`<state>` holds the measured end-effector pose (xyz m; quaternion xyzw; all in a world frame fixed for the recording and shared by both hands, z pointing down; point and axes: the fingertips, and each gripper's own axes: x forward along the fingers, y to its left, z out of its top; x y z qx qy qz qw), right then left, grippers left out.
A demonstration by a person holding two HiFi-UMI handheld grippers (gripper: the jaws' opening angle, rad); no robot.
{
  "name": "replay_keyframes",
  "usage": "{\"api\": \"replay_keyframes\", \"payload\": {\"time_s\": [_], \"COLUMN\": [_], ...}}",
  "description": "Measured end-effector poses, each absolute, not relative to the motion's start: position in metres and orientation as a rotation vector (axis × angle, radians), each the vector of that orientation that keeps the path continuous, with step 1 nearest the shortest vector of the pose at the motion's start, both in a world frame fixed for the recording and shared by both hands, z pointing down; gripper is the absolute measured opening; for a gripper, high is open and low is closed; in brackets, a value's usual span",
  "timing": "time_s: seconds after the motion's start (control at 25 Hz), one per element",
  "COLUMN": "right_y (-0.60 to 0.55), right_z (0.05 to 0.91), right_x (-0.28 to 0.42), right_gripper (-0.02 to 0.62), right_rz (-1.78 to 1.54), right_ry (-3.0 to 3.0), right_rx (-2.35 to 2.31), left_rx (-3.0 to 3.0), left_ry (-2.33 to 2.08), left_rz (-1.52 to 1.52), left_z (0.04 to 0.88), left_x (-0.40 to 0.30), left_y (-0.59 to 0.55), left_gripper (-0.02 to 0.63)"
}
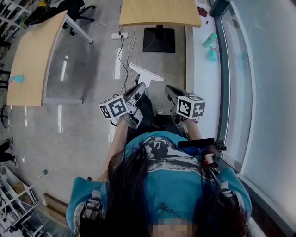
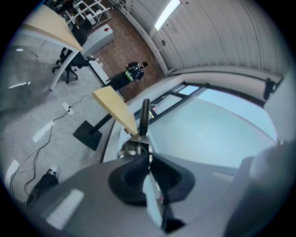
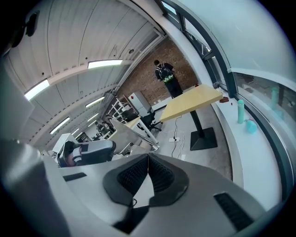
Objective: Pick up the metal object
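Black padded fingers (image 2: 132, 178) of the left gripper (image 2: 149, 155) pinched on the metal object (image 2: 151, 199), seen there edge-on as a thin pale strip running back between the two pads. Head view: the object (image 1: 145, 74) is a flat, light-coloured plate with a wide crossbar. It sticks out past the left fingertips, away from the person, tilted, held in the air above the grey floor (image 1: 92, 69) and touching nothing else. Right gripper view has the same plate (image 3: 132, 134) off to its left, broad face showing, one end in the left gripper. Right gripper (image 3: 148, 158): ribbed fingers (image 3: 134, 173) pressed together at the tips, nothing between them. It sits just beside the left gripper, apart from the plate. Both grippers are held low in front of the body and point forward, converging slightly, with marker cubes facing up at the head camera. Left forearm bare and angled inward; right arm mostly hidden behind its gripper. Person in a teal shirt (image 1: 171, 166), long dark hair hanging forward. Further out: a wooden table (image 1: 159, 11) on a black base plate (image 1: 158, 40) straight ahead, a white power strip (image 1: 119, 35) with cables trailing along the floor toward the person, and a second wooden table (image 1: 32, 55) to the left. Right side: a white sill (image 1: 201, 69) along the window, a teal bottle (image 1: 209, 40) lying on it. Another person (image 3: 165, 71) stands far off by a brick wall.
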<state>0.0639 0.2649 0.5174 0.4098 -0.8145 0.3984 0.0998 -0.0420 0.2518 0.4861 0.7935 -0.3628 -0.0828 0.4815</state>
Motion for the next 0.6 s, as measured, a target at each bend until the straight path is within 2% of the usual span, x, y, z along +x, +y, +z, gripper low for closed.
{"api": "replay_keyframes", "payload": {"time_s": [0.6], "right_y": [0.262], "right_z": [0.511], "right_x": [0.072], "right_gripper": [0.012], "right_rz": [1.130], "right_ry": [-2.424], "right_rx": [1.243], "left_rx": [1.943], "left_ry": [-0.875], "left_rz": [-0.222], "left_z": [0.484], "left_x": [-0.038], "left_y": [0.253], "left_gripper": [0.017]}}
